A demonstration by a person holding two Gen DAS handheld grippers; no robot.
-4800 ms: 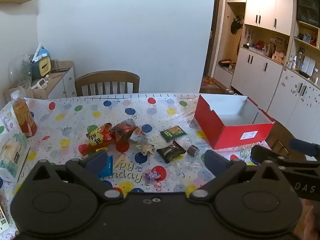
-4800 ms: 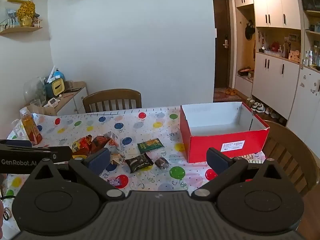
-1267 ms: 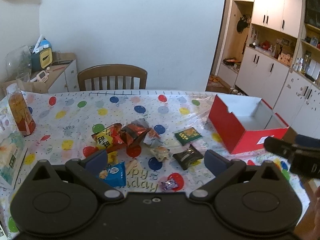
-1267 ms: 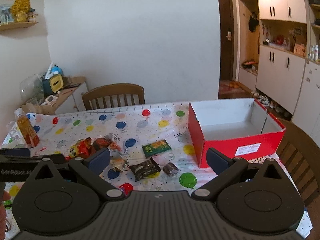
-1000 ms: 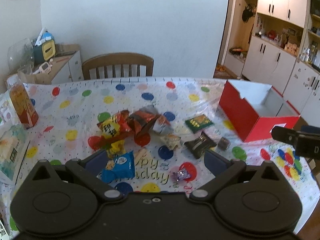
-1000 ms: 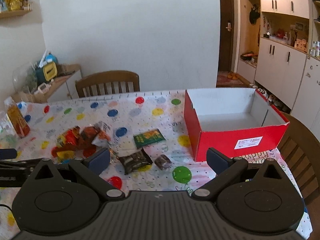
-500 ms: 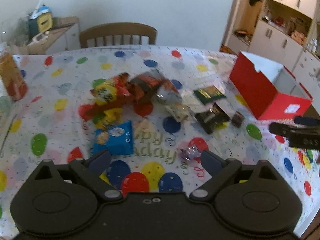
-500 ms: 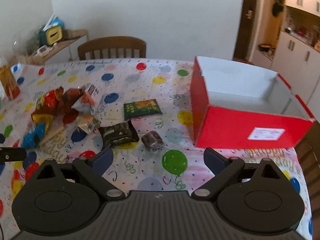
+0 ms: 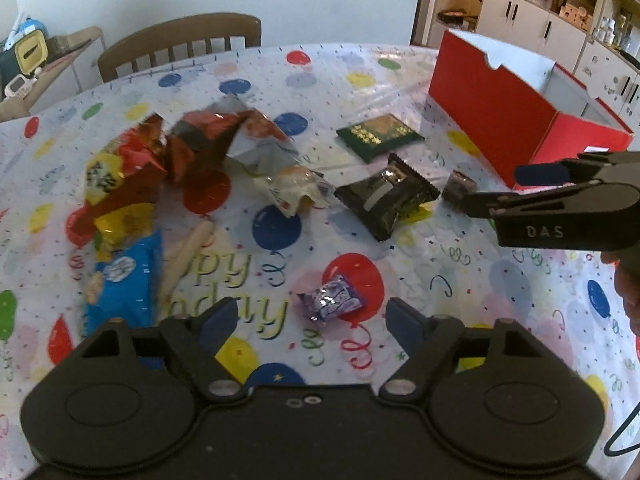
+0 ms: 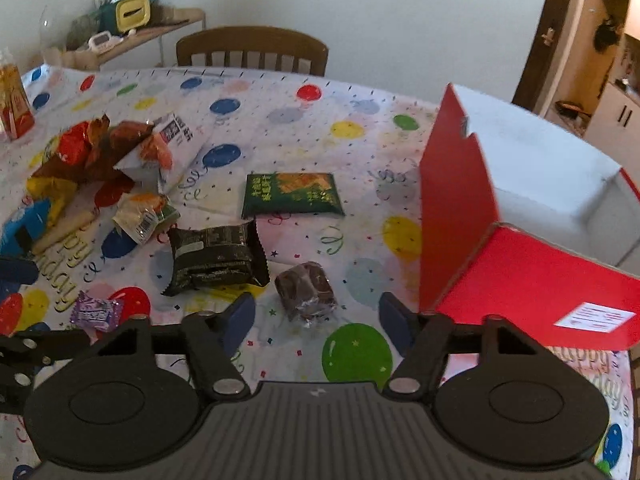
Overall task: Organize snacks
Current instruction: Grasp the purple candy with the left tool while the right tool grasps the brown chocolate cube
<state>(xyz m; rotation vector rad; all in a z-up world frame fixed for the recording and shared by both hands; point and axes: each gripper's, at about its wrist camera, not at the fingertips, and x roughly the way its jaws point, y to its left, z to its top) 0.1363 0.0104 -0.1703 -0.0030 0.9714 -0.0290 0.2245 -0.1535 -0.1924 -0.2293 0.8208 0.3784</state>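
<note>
Snacks lie scattered on a balloon-print tablecloth. My left gripper (image 9: 310, 320) is open and empty just above a small purple candy (image 9: 331, 303), which also shows in the right wrist view (image 10: 96, 312). My right gripper (image 10: 316, 318) is open and empty, low over a small brown wrapped cake (image 10: 307, 286). A black packet (image 10: 216, 256), a dark green packet (image 10: 294, 194), a blue packet (image 9: 120, 280) and a pile of red and orange bags (image 9: 168, 152) lie to the left. An open red box (image 10: 532, 240) stands at the right.
A wooden chair (image 10: 252, 50) stands at the far table edge. An orange drink bottle (image 10: 14, 100) stands at the far left. A side shelf with clutter (image 10: 120, 28) is behind. White cabinets (image 9: 536, 20) line the right wall.
Both grippers have moved forward and down toward the table. The left now hovers near the purple candy, the right near the brown cake. Both stay open.
</note>
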